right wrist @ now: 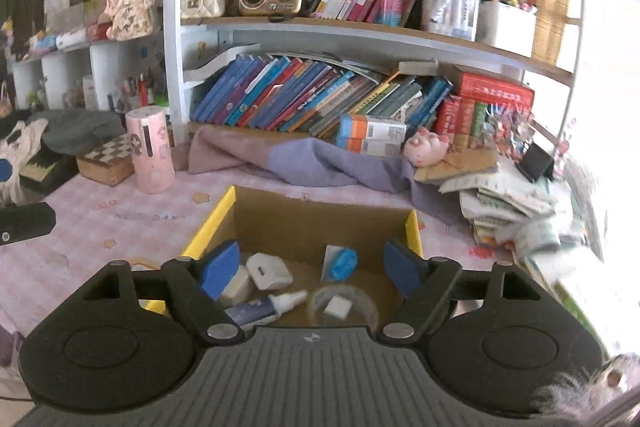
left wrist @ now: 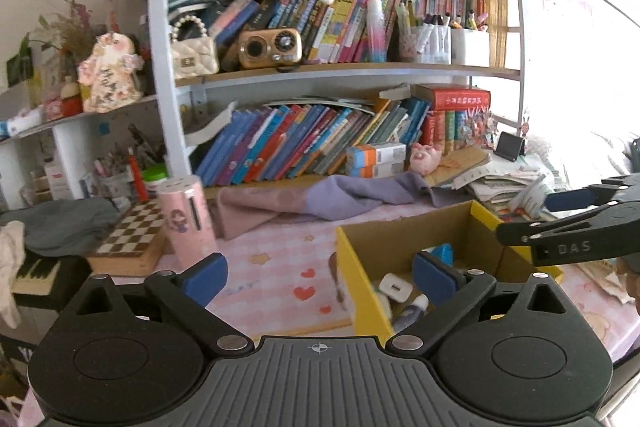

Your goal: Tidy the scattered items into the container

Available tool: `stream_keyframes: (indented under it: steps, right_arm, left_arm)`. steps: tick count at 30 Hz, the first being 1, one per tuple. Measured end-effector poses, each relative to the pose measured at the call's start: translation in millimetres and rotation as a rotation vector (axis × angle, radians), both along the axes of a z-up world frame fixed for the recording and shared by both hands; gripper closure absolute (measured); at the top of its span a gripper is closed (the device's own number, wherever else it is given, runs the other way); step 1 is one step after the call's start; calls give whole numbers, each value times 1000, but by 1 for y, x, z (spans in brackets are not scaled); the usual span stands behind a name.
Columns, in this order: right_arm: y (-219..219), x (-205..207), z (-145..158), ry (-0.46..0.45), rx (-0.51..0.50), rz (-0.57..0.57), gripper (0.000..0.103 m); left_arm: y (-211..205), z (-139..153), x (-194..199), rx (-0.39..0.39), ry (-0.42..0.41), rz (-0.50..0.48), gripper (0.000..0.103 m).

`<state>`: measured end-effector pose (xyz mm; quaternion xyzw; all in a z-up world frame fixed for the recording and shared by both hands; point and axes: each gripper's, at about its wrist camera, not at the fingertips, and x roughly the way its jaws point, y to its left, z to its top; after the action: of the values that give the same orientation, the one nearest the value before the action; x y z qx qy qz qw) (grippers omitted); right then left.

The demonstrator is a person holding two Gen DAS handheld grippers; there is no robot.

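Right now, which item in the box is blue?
The crumpled blue packet, toward the box's back right; the charger, glue tube and tape roll are white or clear.

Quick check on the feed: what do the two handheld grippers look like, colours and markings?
Both match: the left gripper and right gripper have matte black ribbed bodies, two round black discs, silver pivot rivets, black linkage arms and blue finger pads. The right one's side reads "DAS".

The left tool (left wrist: 320, 277) is matte black plastic with a ribbed grey centre plate bearing a small crosshair mark, two round discs, silver pivot screws and blue pads (left wrist: 206, 277). The right tool (right wrist: 310, 269) is built alike; seen from the left wrist, its arm carries raised letters "DAS".
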<state>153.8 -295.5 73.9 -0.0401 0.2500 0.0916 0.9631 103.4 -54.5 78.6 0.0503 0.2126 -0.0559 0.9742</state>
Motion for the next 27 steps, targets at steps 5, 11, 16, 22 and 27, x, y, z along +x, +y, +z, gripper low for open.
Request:
stream_keyframes:
  steps: [5, 11, 16, 22, 27]
  right_arm:
    - [17, -40, -6, 4, 8, -29, 22]
    - [34, -81, -15, 8, 31, -84, 20]
    - [43, -111, -25, 21, 38, -125, 18]
    - [54, -144, -43, 56, 69, -178, 16]
    - [70, -163, -54, 93, 63, -158, 13]
  left_arm:
    - [18, -7, -33, -15, 16, 30, 0]
    - [35, -19, -67, -43, 35, 57, 0]
    - [45, -31, -92, -59, 49, 85, 0]
    - [52, -47, -118, -59, 91, 107, 0]
    - [53, -62, -137, -57, 138, 114, 0]
